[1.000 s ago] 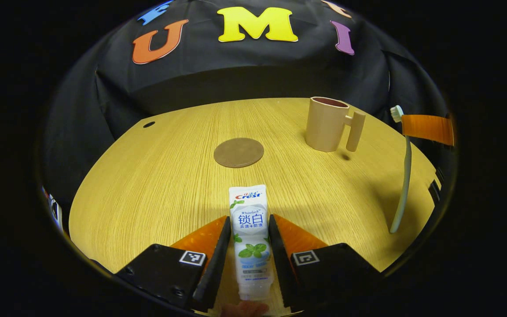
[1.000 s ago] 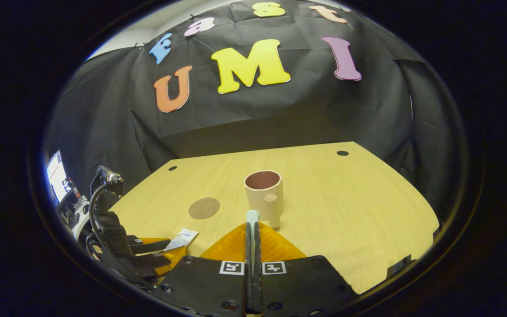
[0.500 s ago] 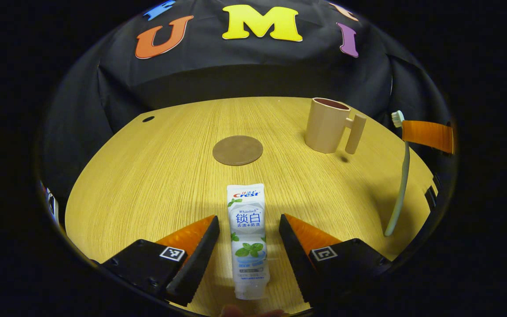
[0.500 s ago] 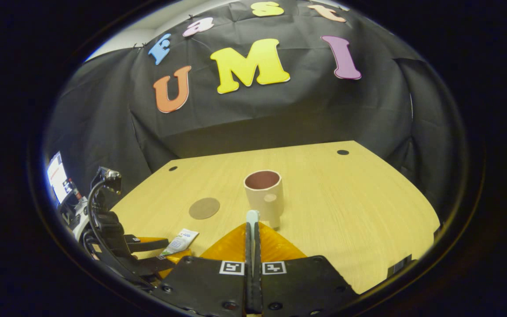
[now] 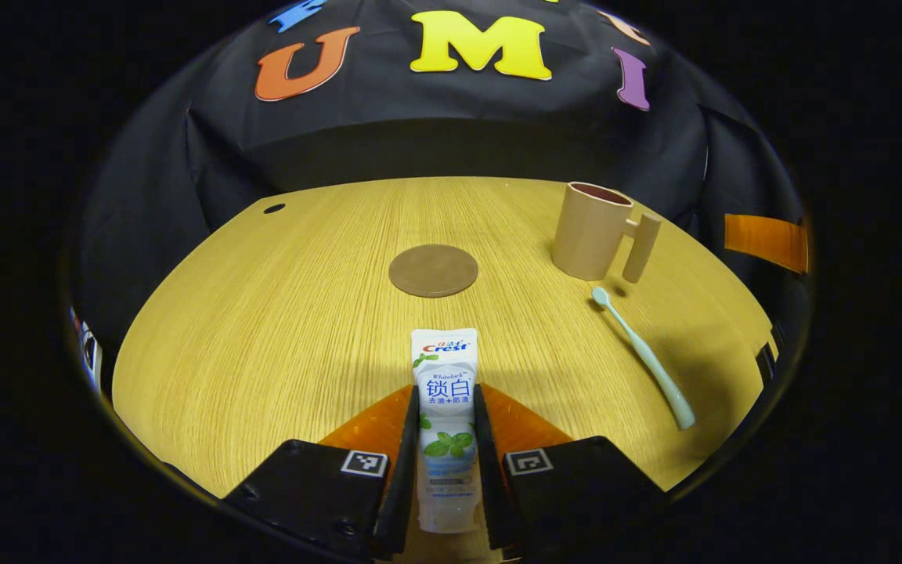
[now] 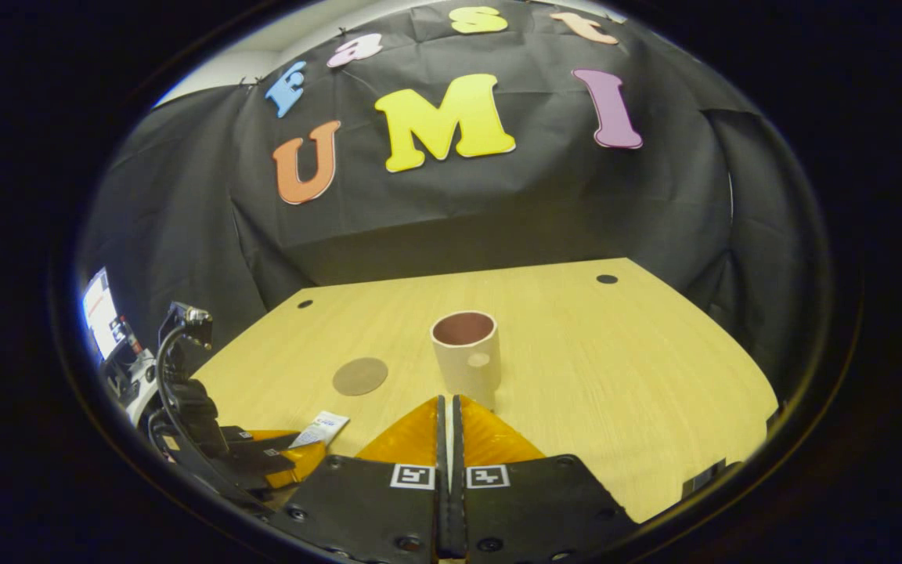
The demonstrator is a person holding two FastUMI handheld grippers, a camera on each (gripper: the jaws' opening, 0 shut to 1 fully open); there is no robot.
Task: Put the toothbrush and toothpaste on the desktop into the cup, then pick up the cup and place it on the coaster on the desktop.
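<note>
1. The table (image 5: 263, 329) carries everything. The cup (image 5: 590, 231) stands near its far right edge, empty as far as its mouth shows, and the coaster (image 5: 433, 270) lies bare near the middle. Neither has moved.

2. The left gripper (image 5: 446, 415) has closed again: half a second ago its fingers stood wide of the toothpaste (image 5: 445, 392); now both press on the tube's sides, low on its body, at the near edge of the table. The tube still seems to lie flat, so this reads as a grip just made and not yet lifted.

3. The right gripper (image 6: 446, 423) has its fingers clenched together with nothing between them. A moment ago the toothbrush stuck up out of them.

4. The toothbrush (image 5: 643, 356) now lies on the table near the right edge, head just beside the cup's handle, tail toward the near edge. It has dropped short of the cup, so that step likely needs a fresh pick before the cup can go to the coaster.
</note>
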